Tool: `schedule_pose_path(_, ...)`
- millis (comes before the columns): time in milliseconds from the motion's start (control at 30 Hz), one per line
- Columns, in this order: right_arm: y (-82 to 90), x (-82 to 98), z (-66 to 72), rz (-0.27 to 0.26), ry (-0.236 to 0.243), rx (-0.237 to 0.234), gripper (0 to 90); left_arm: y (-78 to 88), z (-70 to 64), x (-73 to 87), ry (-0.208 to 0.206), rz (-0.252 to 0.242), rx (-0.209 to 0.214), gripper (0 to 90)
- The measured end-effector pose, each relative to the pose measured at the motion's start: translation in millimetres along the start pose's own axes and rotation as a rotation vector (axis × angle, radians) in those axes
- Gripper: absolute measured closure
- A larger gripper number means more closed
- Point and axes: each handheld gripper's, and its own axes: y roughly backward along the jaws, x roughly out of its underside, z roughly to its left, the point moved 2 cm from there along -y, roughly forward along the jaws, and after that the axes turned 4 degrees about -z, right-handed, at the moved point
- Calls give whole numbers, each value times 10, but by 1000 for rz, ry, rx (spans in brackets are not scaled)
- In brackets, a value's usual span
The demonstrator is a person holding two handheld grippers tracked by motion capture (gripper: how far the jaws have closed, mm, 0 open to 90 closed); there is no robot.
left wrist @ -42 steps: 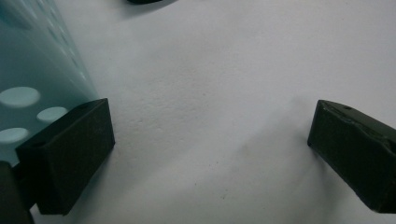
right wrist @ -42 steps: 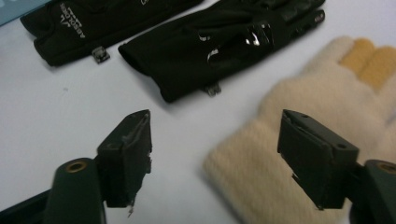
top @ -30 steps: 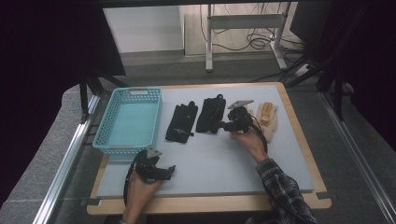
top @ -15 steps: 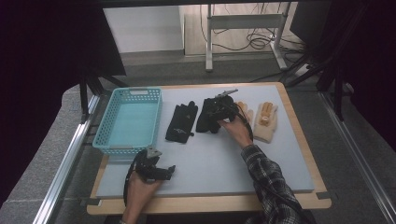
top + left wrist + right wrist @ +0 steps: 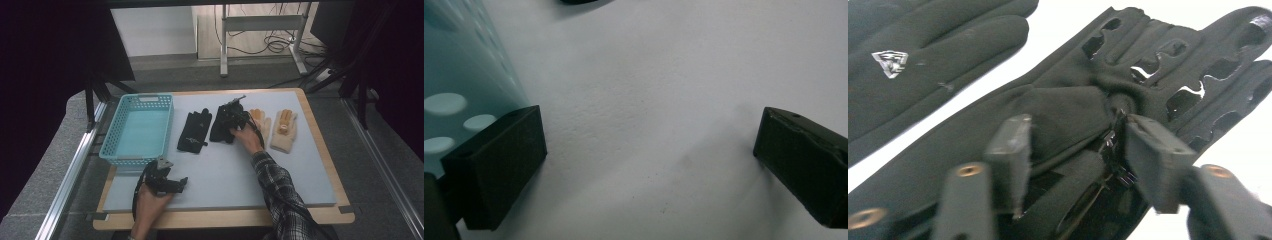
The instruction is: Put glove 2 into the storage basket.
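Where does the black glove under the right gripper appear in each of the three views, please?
High view: the right-hand black glove lies at the table's middle rear, under the right gripper.
Right gripper view: it spreads across the centre, its fabric bunched between the jaws.
Left gripper view: bare mat and a basket wall; I cannot identify the glove.
Shared landmark: the logo glove beside it, at upper left in the right gripper view.
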Motion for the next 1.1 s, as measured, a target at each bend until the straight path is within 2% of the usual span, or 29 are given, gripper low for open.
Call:
schedule_pose_path(33,0,0,0,0,0,0,561,0,0,0,0,0,0,7)
schedule_pose_path(67,21,5,34,-5,20,-35,746,1,1,0,-1,1,0,7)
schedule_pose_path(100,28,1,58,1,32,-35,787,1,1,0,-1,1,0,7)
schedule_pose_path(133,28,1,58,1,32,-35,787,0,0,0,0,0,0,7)
schedule_pose_path(167,38,-17,102,17,61,-13,813,1,1,0,-1,2,0,7)
schedule_pose_path(267,54,-30,115,27,74,-9,817,0,1,0,0,2,0,7)
schedule_pose_path(333,121,-35,114,6,87,-11,819,0,1,0,-1,2,0,7)
schedule_pose_path(467,206,-29,105,-13,75,-28,819,1,1,0,-1,2,0,7)
schedule_pose_path(500,297,-28,105,-30,74,-46,818,0,1,0,0,2,0,7)
schedule_pose_path(567,333,-29,110,-36,71,-52,818,-1,-1,0,2,-1,0,7)
schedule_pose_path(600,444,-34,126,-55,75,-71,818,1,2,0,-2,3,0,7)
schedule_pose_path(700,564,-38,156,-81,77,-81,817,-1,2,1,-2,2,0,7)
schedule_pose_path(767,767,-29,213,-116,72,-117,816,1,3,0,-3,3,-1,7)
schedule_pose_path(933,1054,45,333,-148,82,-152,814,1,2,0,-1,2,0,7)
schedule_pose_path(967,1054,45,333,-148,82,-152,814,0,2,1,-1,1,0,7)
schedule_pose_path(1033,1180,112,407,-166,87,-175,811,-1,-1,0,2,-1,0,7)
schedule_pose_path(1100,1329,229,517,-178,102,-179,808,1,1,0,-1,2,-1,7)
